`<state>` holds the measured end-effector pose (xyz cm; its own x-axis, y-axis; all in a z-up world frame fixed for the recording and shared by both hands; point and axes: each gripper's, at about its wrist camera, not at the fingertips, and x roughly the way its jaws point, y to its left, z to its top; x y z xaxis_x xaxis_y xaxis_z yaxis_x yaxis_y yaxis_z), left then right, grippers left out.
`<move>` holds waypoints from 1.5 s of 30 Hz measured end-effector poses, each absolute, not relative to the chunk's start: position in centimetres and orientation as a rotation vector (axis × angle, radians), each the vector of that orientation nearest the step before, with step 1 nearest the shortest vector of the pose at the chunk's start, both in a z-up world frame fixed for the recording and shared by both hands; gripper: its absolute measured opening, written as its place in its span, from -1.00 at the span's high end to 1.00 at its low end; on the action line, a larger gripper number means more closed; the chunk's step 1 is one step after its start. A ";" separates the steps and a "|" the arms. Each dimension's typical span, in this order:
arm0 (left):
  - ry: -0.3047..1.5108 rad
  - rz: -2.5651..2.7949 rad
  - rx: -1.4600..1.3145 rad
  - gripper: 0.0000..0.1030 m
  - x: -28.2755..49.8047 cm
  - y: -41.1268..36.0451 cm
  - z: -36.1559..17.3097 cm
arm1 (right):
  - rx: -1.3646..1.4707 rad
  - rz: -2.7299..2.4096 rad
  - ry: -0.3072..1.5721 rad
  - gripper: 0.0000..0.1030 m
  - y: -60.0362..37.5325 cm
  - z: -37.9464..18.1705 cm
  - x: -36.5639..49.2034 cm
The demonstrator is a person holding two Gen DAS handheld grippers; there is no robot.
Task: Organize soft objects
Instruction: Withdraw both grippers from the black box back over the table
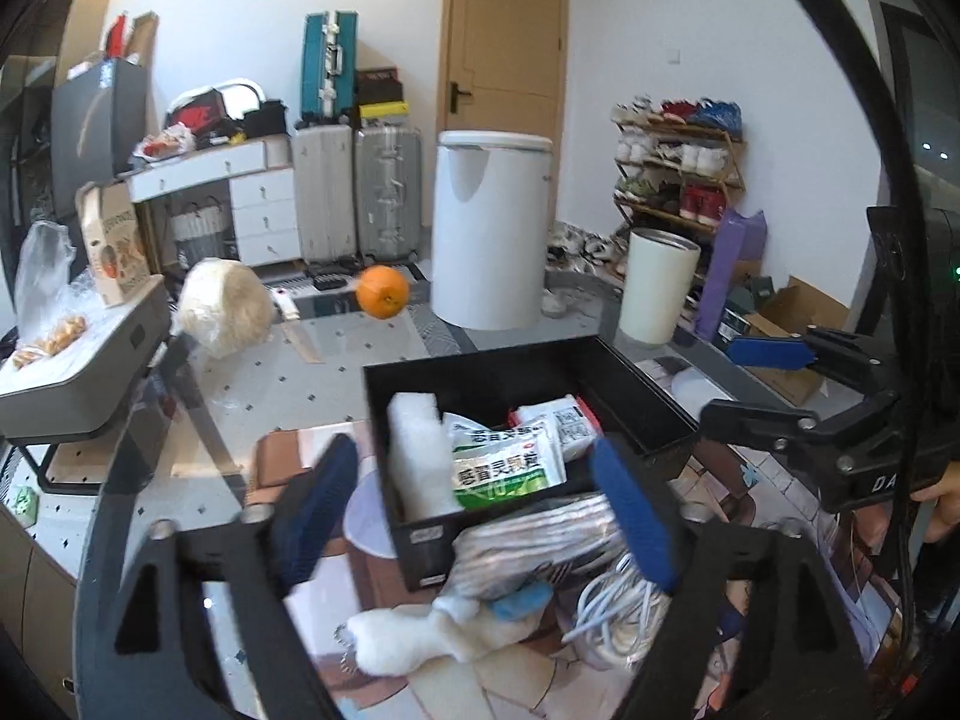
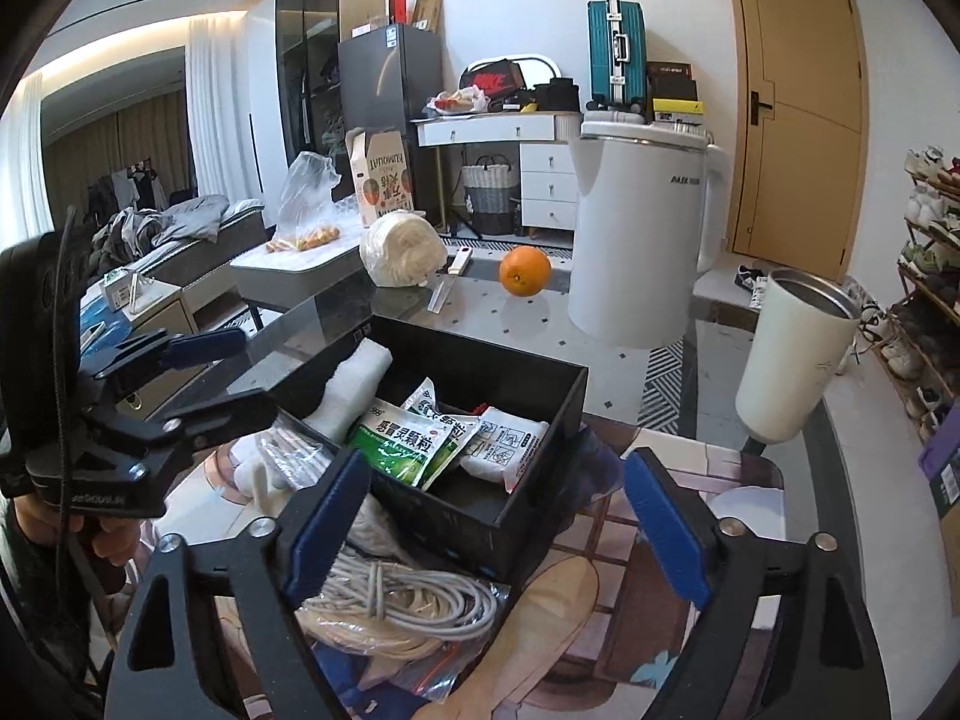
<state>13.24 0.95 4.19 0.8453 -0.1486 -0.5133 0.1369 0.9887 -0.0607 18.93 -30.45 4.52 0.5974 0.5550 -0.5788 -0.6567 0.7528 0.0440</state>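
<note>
A black open box [image 1: 636, 384] [image 2: 540, 510] sits on the table. It holds a rolled white towel [image 1: 414, 450] [image 2: 354, 384], green-and-white sachets [image 1: 510, 462] [image 2: 402, 438] and a white packet [image 2: 510, 444]. In front of it lie a grey striped cloth [image 1: 528, 546] [image 2: 288, 456], a white plush piece [image 1: 420, 636] and a coil of white cable [image 1: 618, 618] [image 2: 408, 600]. My left gripper [image 1: 474, 516] is open and empty above the box's near edge; it also shows in the right wrist view [image 2: 222, 372]. My right gripper [image 2: 498, 522] is open and empty over the box's corner; it also shows in the left wrist view [image 1: 744, 378].
A white kettle [image 1: 489, 228] [image 2: 636, 234], an orange [image 1: 382, 291] [image 2: 525, 271], a white tumbler [image 1: 657, 285] [image 2: 792, 354], a bundle of white noodles [image 1: 225, 306] [image 2: 402, 249] and a knife [image 2: 447, 282] stand behind the box. A grey appliance [image 1: 84, 372] carries bags at left.
</note>
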 end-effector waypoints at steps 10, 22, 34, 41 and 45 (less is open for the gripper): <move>0.464 0.008 0.043 -1.00 9.2 1.1 3.6 | -0.189 0.674 0.578 -0.98 -30.8 4.9 15.6; 0.461 0.092 0.038 -1.00 6.9 1.3 2.7 | -0.204 0.685 0.551 -0.98 -31.0 5.6 12.2; 0.499 0.137 0.021 -1.00 6.0 1.9 1.5 | -0.217 0.682 0.599 -0.98 -30.8 3.9 11.7; 0.541 0.147 0.015 -1.00 7.1 2.1 1.2 | -0.232 0.701 0.646 -0.98 -30.0 2.2 11.7; 0.539 0.146 0.016 -1.00 7.2 2.0 1.1 | -0.233 0.710 0.666 -0.98 -29.5 1.4 11.8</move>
<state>7.23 2.03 1.13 0.8482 0.1429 -0.5100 -0.1347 0.9895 0.0533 11.83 -29.54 1.42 0.5644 0.5261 -0.6362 -0.6688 0.7431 0.0211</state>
